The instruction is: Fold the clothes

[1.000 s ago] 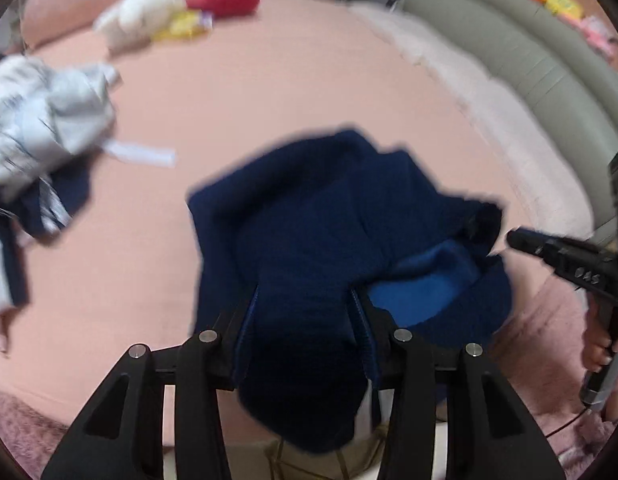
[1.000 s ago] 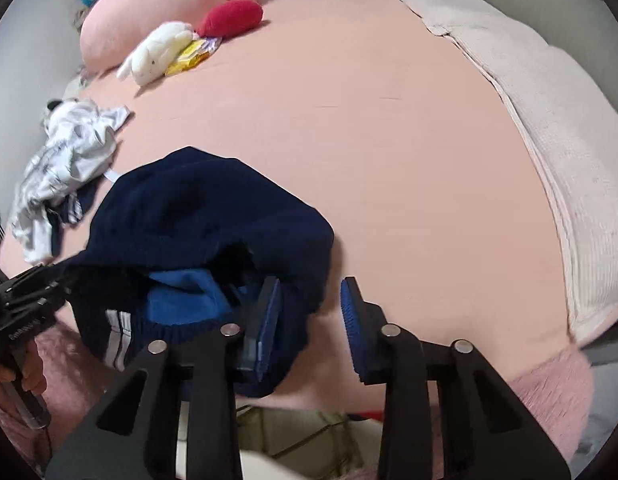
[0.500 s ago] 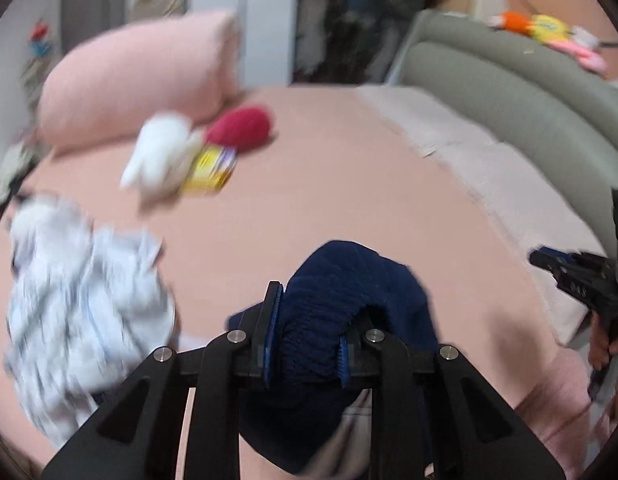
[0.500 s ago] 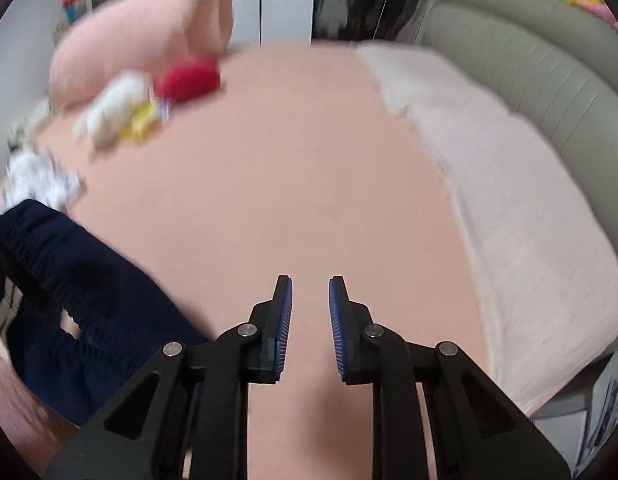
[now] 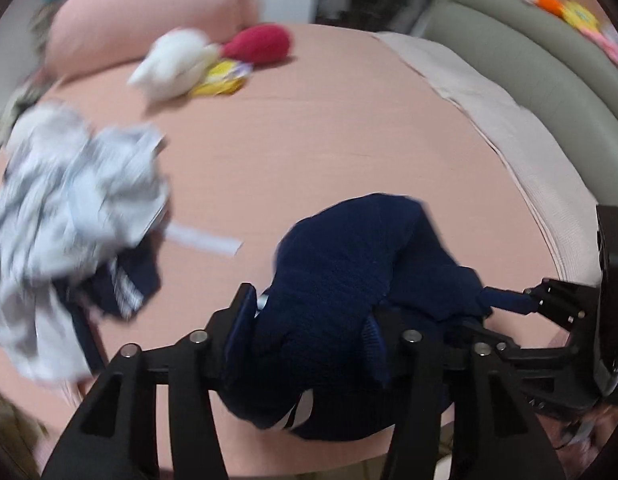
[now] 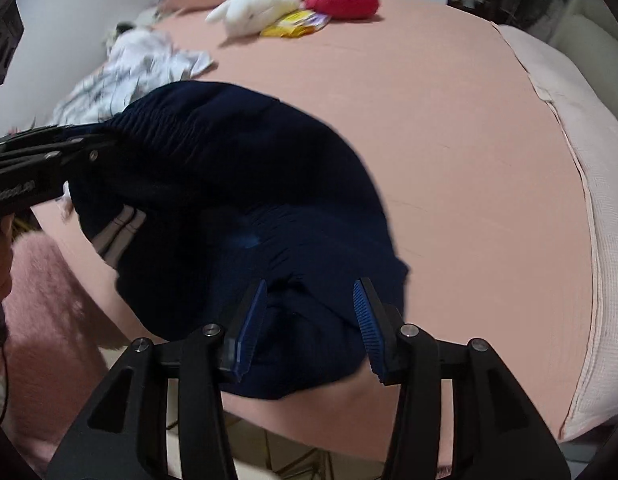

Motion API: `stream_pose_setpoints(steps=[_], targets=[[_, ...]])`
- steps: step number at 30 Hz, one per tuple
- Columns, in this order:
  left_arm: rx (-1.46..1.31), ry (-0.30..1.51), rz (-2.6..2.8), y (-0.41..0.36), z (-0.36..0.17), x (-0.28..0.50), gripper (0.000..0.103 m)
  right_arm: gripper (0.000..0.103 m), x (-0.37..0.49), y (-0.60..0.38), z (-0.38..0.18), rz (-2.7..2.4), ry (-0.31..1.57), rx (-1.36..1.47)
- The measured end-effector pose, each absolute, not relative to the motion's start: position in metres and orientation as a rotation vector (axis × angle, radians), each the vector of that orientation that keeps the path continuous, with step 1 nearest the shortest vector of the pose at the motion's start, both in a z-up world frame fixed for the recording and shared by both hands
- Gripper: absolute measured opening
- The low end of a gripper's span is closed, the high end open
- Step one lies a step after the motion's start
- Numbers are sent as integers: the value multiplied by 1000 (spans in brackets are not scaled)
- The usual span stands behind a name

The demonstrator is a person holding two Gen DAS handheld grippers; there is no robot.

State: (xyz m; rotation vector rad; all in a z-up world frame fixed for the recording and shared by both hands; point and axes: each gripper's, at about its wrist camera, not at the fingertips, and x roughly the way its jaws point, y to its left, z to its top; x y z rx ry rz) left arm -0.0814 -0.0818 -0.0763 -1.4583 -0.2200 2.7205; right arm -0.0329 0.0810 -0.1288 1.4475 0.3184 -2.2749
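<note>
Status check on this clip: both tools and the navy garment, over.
Left tool opening, navy garment bunched between its pads. Right tool opening, garment's edge in the gap. White patterned clothes heaped nearby, not blocking.

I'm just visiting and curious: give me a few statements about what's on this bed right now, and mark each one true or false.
1. The navy garment lies bunched at the near edge of the bed. True.
2. The white plush toy sits beside a green cushion. False: the round cushion beside it is red.
3. Navy fabric lies between the jaws of the right gripper. True; those jaws are opening.
4. The white patterned garment is neatly folded. False: it lies in a crumpled heap.
5. The bedsheet is blue. False: it is peach-pink.
</note>
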Motion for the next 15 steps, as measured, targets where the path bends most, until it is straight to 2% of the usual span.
stream_pose_setpoints(steps=[1, 3, 5, 11, 13, 14, 15], targets=[[-1468, -270, 2770, -89, -79, -75, 55, 48, -37, 72, -132, -2267, 333, 1439], [-1480, -372, 2858, -100, -85, -59, 55, 57, -47, 54, -136, -2279, 381, 1413], [-1475, -392, 2925, -103, -88, -45, 55, 61, -62, 37, -142, -2294, 441, 1394], [-1487, -473, 2886, -116, -99, -42, 59, 60, -96, 25, -184, -2235, 616, 1494], [-1501, -507, 2859, -119, -101, -44, 60, 58, -103, 33, -185, -2274, 577, 1511], [-1489, -526, 2853, -120, -102, -44, 60, 52, -106, 40, -181, -2311, 532, 1512], [-1472, -545, 2823, -120, -104, -45, 65, 41, -109, 48, -175, -2357, 475, 1510]])
